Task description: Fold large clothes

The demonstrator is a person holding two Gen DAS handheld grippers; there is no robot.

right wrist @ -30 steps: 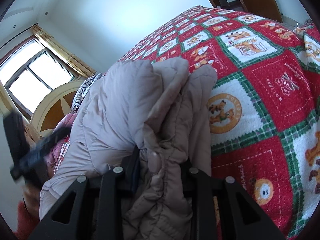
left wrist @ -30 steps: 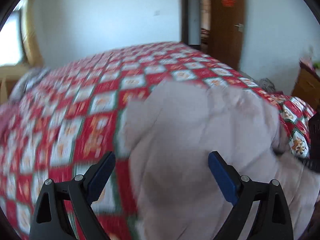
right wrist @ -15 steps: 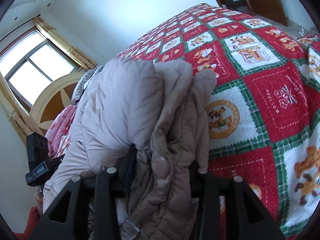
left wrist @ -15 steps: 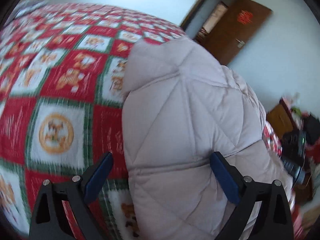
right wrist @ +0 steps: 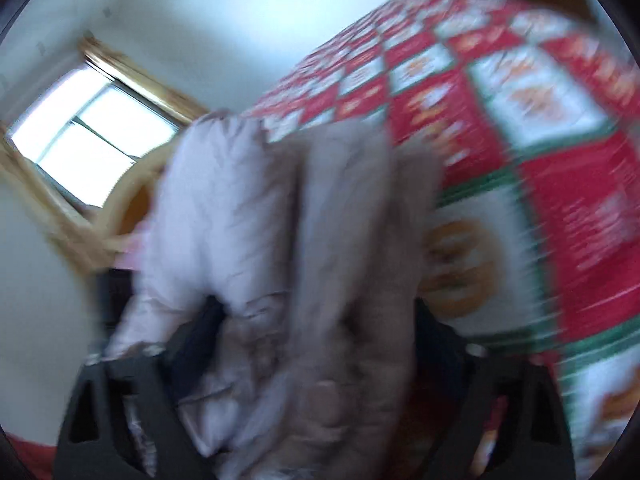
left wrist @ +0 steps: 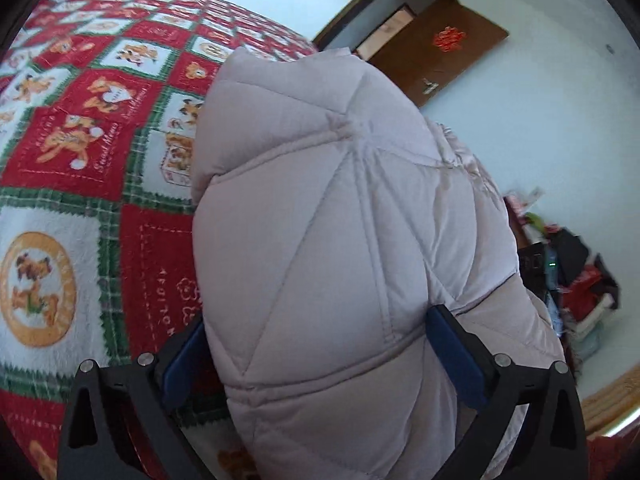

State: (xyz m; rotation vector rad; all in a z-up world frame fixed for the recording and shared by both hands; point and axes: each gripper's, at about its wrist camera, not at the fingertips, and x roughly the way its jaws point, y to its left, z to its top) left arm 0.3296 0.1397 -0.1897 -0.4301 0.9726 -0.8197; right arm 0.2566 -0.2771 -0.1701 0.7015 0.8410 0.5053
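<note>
A pale pink quilted down jacket [left wrist: 340, 240] lies folded in a thick bundle on the red, white and green bear-patterned quilt [left wrist: 76, 152]. My left gripper [left wrist: 320, 352] stands wide open with the bundle's end filling the gap between its blue pads [left wrist: 456, 360]. In the blurred right wrist view the jacket [right wrist: 280, 240] bulges between the fingers of my right gripper [right wrist: 316, 340], which stands wider than before; I cannot tell whether it still grips the cloth.
The quilt covers the whole bed and stretches left of the jacket. A brown door [left wrist: 436, 52] stands open at the far wall. Cluttered furniture [left wrist: 568, 264] sits at the right. A window [right wrist: 92, 132] and wooden headboard [right wrist: 132, 196] show left.
My left gripper has swung in and lowered over the jacket's end, still wide open. My right gripper's fingers have spread apart and its view has gone blurry from fast motion.
</note>
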